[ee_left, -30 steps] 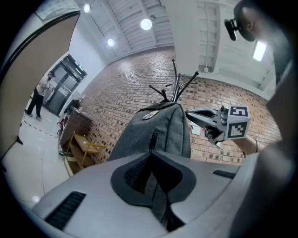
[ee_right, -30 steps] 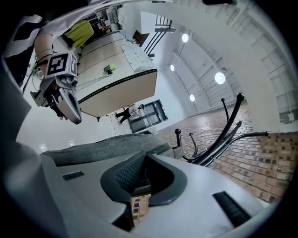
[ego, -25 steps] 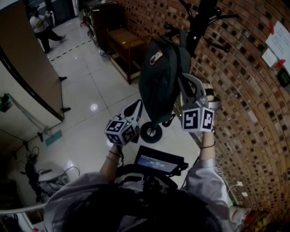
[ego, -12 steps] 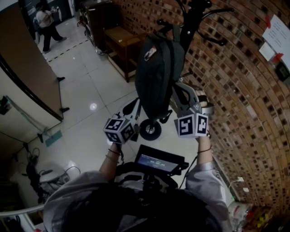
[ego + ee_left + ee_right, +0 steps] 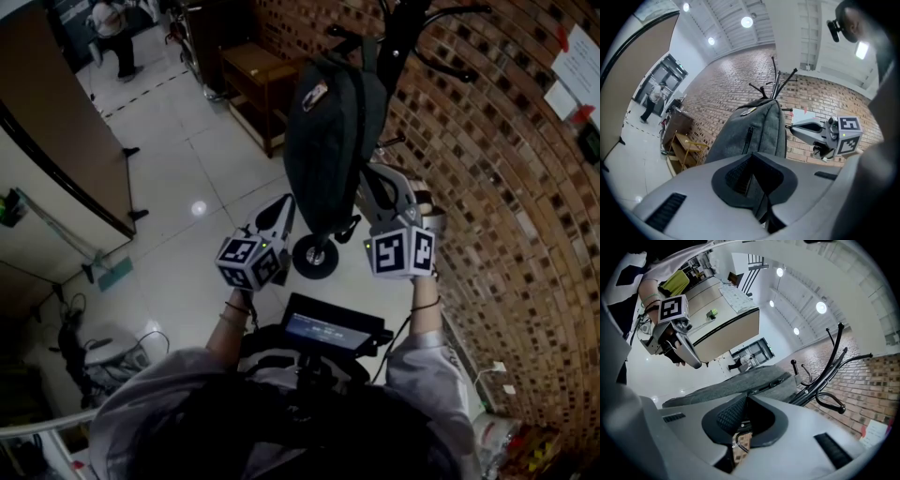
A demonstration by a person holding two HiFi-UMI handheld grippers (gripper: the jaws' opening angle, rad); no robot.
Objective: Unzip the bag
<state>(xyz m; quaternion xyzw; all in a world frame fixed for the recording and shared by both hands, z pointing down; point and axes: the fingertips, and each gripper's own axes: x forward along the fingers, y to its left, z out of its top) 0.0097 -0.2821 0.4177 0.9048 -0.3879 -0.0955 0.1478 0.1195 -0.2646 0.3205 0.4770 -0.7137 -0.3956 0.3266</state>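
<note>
One dark grey bag (image 5: 328,141), hanging from a black coat rack (image 5: 405,37) against a brick wall (image 5: 506,187). Left hand-held gripper (image 5: 283,216): jaws narrowed onto a dark fold at the bag's lower edge. Right hand-held gripper (image 5: 377,187): jaws clamped on a small metal zipper pull (image 5: 739,442) at the bag's side.

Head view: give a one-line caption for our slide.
Left gripper and right gripper grip a dark backpack hanging on a coat stand beside a brick wall.
</note>
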